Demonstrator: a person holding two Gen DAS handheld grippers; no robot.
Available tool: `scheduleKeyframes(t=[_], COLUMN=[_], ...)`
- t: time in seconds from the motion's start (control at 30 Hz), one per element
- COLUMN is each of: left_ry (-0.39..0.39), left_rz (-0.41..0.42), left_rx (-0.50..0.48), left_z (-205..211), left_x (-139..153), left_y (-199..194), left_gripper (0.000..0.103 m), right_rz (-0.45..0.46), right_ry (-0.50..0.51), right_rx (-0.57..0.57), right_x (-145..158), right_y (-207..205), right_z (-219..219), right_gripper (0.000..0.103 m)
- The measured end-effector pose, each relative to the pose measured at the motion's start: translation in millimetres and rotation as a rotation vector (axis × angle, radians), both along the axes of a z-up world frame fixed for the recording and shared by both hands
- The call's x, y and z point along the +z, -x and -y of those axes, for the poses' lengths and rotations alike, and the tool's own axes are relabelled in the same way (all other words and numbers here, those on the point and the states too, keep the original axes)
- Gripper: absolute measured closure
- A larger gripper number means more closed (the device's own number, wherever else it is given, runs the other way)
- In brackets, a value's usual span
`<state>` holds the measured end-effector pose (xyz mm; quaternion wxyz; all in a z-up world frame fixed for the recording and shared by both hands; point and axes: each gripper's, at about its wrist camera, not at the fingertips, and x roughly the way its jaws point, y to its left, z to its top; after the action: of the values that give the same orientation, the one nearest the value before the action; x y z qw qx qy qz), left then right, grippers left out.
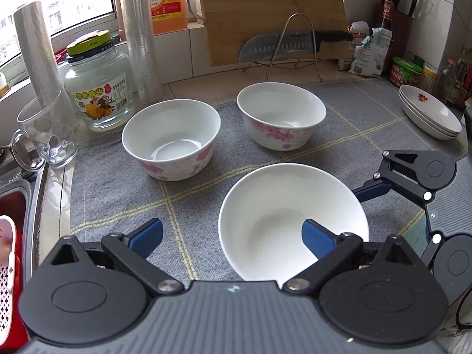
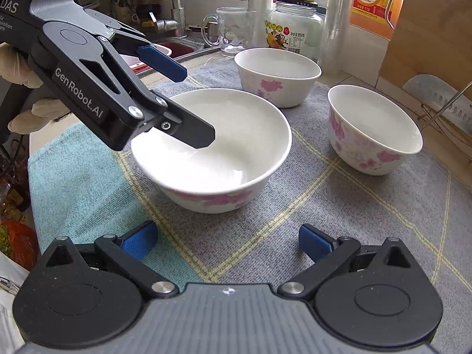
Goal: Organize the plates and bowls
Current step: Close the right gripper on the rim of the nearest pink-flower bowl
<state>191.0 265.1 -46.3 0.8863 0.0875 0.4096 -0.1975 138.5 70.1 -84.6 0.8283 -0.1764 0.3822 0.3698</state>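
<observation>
A wide white bowl (image 1: 277,215) stands nearest on the grey checked cloth (image 1: 124,183). My left gripper (image 1: 233,237) is open astride its near-left rim: the right pad (image 1: 317,240) is inside the bowl, and the left pad stays outside, clear of the wall. In the right wrist view the left gripper (image 2: 196,104) reaches down into that same bowl (image 2: 236,153). Two deeper bowls with pink flowers (image 1: 171,138) (image 1: 280,115) stand behind it. A short stack of plates (image 1: 430,115) lies at the far right. My right gripper (image 2: 227,242) hovers open over bare cloth in front of the wide bowl.
A glass mug (image 1: 44,135), a jar (image 1: 97,88) and plastic rolls stand at the cloth's back left, with a sink (image 1: 14,200) further left. A knife on a wire rack (image 1: 295,44) and a cutting board stand behind. Bottles and jars crowd the back right.
</observation>
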Motion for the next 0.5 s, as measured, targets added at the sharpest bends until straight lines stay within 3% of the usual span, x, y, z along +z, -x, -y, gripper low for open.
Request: scheduleKeyframes(t=[0.27,0.33,0.5], left_ry=[0.022,0.026,0.046], left_rz=[-0.033,-0.039,-0.063], left_rx=[-0.03,-0.031,-0.053], left_z=[2,2,5], left_x=[-1,-1,-2], left_y=[-5,-7,-9], left_gripper=[0.014,0.027,0.04], right_rz=[0.043,0.055,0.062], right_ry=[-0.009,-0.004,-0.006], right_rx=[0.026,0.03,0.051], right_x=[8,11,15], right_y=[-4,-4,-3], right_z=[-12,-13,-14], right_gripper=[0.0,0.004,0.012])
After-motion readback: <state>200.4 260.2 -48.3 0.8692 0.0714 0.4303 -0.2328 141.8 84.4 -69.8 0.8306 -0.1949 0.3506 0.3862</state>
